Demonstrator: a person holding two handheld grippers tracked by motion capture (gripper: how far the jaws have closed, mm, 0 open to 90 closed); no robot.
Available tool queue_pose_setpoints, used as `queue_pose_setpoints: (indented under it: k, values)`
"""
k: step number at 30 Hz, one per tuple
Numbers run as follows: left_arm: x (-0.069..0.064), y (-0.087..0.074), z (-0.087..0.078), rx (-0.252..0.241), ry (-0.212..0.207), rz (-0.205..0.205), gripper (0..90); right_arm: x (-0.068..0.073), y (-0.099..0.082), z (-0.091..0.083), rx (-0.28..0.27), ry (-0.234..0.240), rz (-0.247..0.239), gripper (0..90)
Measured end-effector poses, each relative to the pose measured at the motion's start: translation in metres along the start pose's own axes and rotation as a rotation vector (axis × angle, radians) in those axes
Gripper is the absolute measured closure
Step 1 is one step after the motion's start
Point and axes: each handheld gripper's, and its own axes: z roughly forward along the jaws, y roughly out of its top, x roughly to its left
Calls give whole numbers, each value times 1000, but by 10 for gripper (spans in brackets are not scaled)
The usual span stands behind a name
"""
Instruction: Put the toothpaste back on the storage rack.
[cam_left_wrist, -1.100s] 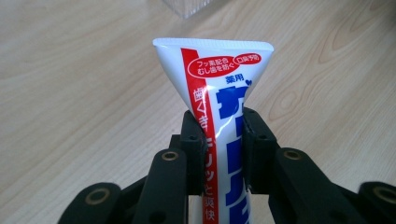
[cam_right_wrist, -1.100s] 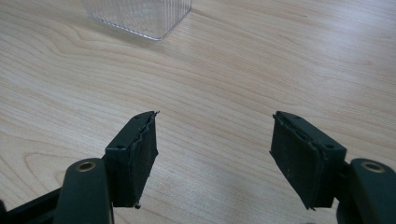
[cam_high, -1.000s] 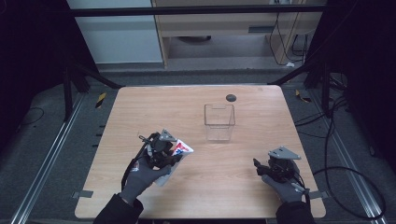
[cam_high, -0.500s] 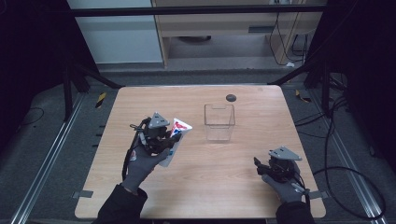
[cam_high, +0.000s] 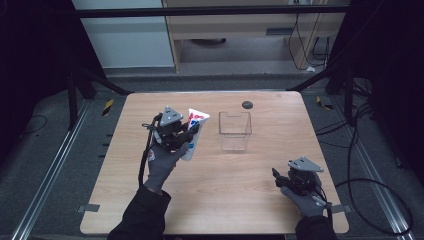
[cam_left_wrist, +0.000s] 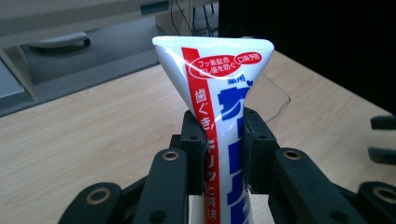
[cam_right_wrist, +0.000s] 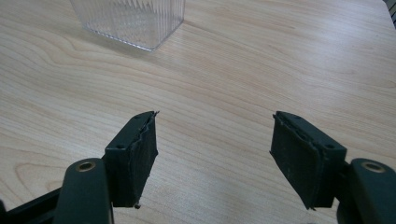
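Holding a tube (cam_left_wrist: 219, 121) of toothpaste, the left gripper (cam_high: 181, 134) is pinching it across the middle of its body, both pads pressed against the flat faces, at a spot above the left half of the table (cam_high: 240, 210) and well short of the clear bin (cam_high: 235, 131). The tube's long axis is running roughly upright with a tilt toward the bin: its crimped, flat end is pointing up and away from the hand, while the cap end (hidden below the jaws) is pointing down toward the table. The step in hand appears to be carrying the tube to the bin for placing. To do it well, the grip is best kept firm but not crushing, since the tube is soft and could squeeze or slide; the tube should be brought over the open top with its long axis lined up to the opening, cap end leading, and released only once it is inside the walls. The right gripper (cam_right_wrist: 212, 156) is resting low over the table near the right front edge, jaws spread wide and holding nothing, near enough to steady the bin if it shifts.
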Motion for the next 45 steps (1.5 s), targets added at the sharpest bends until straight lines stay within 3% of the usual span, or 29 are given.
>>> queue_pose_setpoints:
  k: [5, 22, 32, 35, 45]
  values:
    - [5, 5, 5, -53, -2, -37, 730, 0, 0, 0, -2, 2, 1, 311]
    - [-1, 25, 31, -181, 12, -60, 730, -2, -1, 0, -4, 1, 3, 308]
    - [-3, 34, 50, -230, -2, -101, 731, -2, 0, 0, -8, 5, 9, 307]
    - [-5, 37, 55, -242, 15, -95, 731, -2, 0, -1, -11, 6, 14, 307]
    - [-11, 49, 70, -283, 8, -106, 730, -3, 0, 0, -12, 4, 14, 306]
